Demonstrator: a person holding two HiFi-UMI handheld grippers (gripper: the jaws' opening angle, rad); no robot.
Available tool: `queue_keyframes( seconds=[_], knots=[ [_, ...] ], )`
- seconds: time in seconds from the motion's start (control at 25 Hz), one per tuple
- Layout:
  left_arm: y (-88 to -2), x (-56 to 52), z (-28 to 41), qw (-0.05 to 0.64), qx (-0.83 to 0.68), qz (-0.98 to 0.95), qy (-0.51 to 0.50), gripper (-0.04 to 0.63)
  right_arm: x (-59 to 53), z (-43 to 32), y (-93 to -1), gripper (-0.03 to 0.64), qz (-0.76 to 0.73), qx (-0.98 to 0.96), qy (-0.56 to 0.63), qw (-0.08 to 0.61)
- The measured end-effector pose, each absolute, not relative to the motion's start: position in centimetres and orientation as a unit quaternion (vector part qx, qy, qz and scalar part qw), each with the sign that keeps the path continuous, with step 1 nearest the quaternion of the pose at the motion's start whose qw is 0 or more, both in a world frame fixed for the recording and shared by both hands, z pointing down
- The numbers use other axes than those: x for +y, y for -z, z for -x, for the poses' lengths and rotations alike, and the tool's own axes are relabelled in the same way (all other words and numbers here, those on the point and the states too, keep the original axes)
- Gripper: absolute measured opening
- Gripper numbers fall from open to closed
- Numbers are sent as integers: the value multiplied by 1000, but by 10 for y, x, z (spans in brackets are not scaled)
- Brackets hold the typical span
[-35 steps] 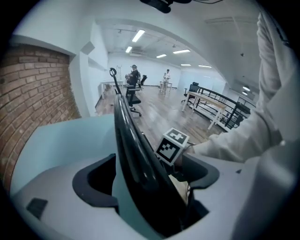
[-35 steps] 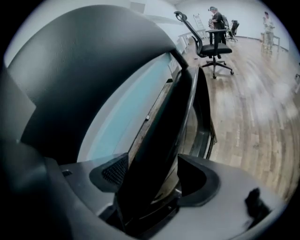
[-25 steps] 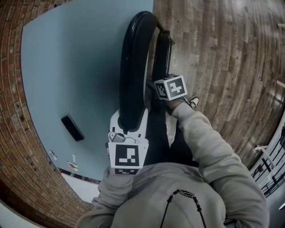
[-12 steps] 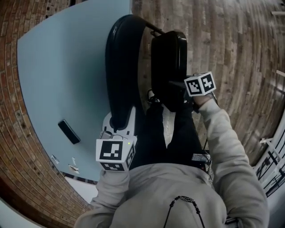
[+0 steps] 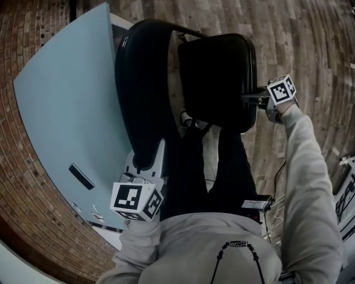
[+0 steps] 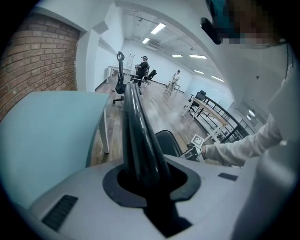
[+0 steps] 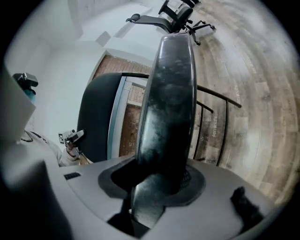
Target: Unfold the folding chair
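Note:
The black folding chair stands partly spread on the wood floor. Its backrest [image 5: 138, 83] is at the left and its seat [image 5: 219, 77] is swung out to the right. My left gripper [image 5: 145, 161] is shut on the backrest's top edge [image 6: 138, 136], which runs away from between the jaws. My right gripper [image 5: 252, 99] is shut on the seat's rim [image 7: 168, 93], and the pad fills the gap between its jaws. Both pairs of jaws have just been closing, each with its chair part between them. The chair's thin leg tubes [image 7: 225, 122] show beyond the seat.
A pale blue table [image 5: 66, 111] with a small black device [image 5: 81, 176] on it stands at the left, close to the backrest. Brick paving lies beyond it. My dark legs [image 5: 222, 172] are under the chair. An office chair [image 7: 176, 14] stands farther off, and a metal rack [image 5: 346, 188] is at the right.
The seat has swung out to the right, away from the backrest, with my right gripper moving with it. My left gripper and the backrest have shifted left and down in the head view.

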State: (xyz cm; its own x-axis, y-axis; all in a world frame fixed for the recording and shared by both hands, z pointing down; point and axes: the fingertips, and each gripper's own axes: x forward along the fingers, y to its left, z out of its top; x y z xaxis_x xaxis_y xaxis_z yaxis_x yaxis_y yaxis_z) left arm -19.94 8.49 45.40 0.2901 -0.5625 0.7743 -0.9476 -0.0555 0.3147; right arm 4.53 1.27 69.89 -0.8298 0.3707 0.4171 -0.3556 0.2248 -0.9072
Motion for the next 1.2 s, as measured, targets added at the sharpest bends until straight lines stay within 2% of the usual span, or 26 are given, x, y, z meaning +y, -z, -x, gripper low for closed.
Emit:
queue_keyframes(
  seconds=[0.24, 0.56, 0.96, 1.2],
  knots=[
    [-485, 82, 174, 464, -553, -677, -143, 91, -4, -123, -756, 160, 78, -709, -644, 276],
    [-536, 87, 184, 496, -561, -657, -86, 76, -21, -174, -816, 163, 136, -714, -652, 216],
    [-586, 71, 146, 521, -534, -664, -41, 75, -40, -242, -901, 181, 174, -711, -661, 165],
    [-585, 60, 87, 501, -515, -691, -78, 107, -48, -269, -934, 191, 151, -715, -668, 143]
  ],
)
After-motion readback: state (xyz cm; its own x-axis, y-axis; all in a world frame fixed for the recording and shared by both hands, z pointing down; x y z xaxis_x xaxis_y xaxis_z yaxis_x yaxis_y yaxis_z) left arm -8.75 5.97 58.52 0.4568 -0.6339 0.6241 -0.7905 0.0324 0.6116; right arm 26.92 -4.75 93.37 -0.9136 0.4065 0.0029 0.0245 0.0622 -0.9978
